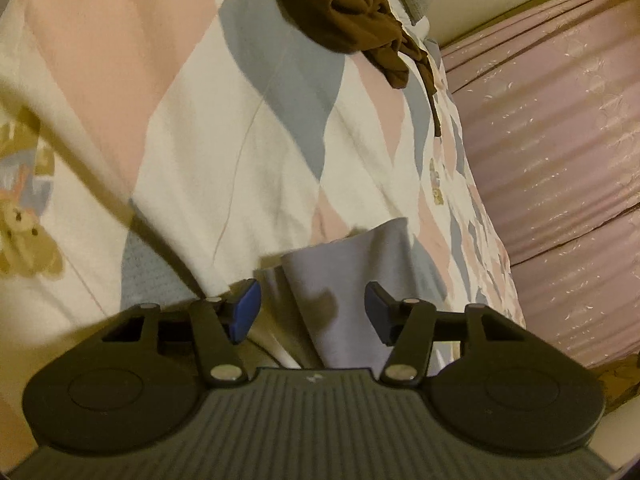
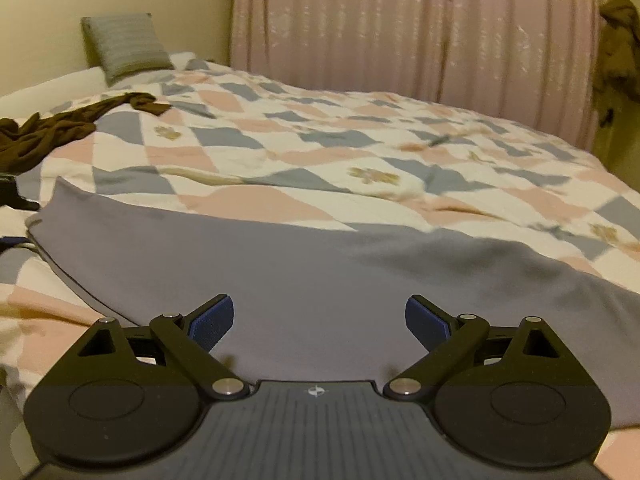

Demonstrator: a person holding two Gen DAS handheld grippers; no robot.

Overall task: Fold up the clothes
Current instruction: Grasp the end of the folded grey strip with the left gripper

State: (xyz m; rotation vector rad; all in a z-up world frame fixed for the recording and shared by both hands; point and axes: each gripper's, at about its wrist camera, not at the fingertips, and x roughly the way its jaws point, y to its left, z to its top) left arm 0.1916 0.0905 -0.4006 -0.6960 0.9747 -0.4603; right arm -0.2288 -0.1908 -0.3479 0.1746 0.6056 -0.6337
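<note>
On the bed, a grey garment lies spread flat across the near edge of the patchwork quilt, mostly smooth. Right hand-held gripper hovers low over its middle, jaws spread wide, nothing pinched. Left hand-held gripper also spread, empty, sitting over one narrow end of the grey garment. Step looks like the start of a fold: garment laid out, no edge grabbed yet. Next move likely calls for each gripper to drop onto an edge or corner, close on a single layer and lift it across without dragging the quilt along. A brown garment lies crumpled further up the bed, well apart, apparently waiting. Grey cushion at the head, pink curtain behind, plain wall. Dim yellowish light, some blur.
</note>
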